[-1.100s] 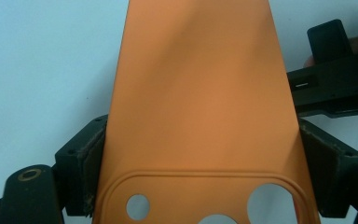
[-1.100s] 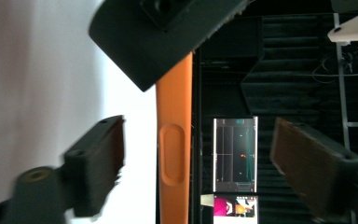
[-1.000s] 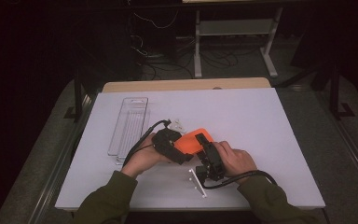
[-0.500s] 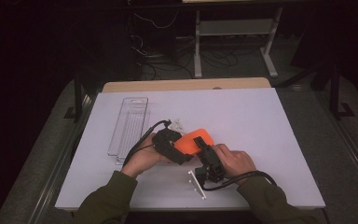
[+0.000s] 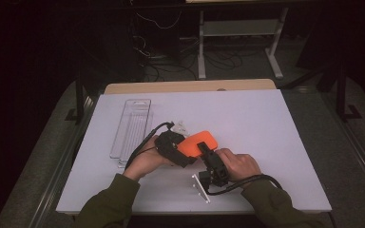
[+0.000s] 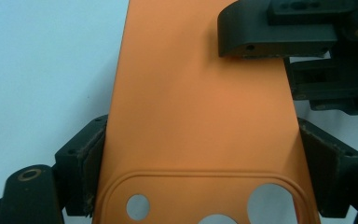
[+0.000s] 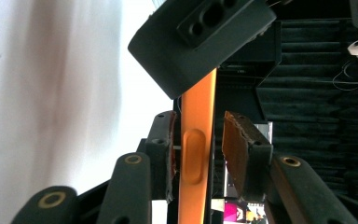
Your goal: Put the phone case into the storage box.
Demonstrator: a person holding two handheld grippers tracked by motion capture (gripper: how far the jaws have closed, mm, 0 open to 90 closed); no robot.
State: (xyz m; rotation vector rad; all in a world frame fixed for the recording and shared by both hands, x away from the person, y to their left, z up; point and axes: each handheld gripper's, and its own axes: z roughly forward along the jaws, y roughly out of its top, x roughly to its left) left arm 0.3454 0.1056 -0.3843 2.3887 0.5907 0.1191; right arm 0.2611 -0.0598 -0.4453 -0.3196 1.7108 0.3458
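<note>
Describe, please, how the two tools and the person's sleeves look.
Both tools are black: the left tool and the right tool have jointed links with brass-coloured pivot rings. The right tool's pads look brownish and worn at the edges. A black cable trails from the right tool. The sleeves are olive green.

Table [image 5: 266, 123] lit bright from above, bkgd dark; close views sharp, slight glare on white surface.
</note>
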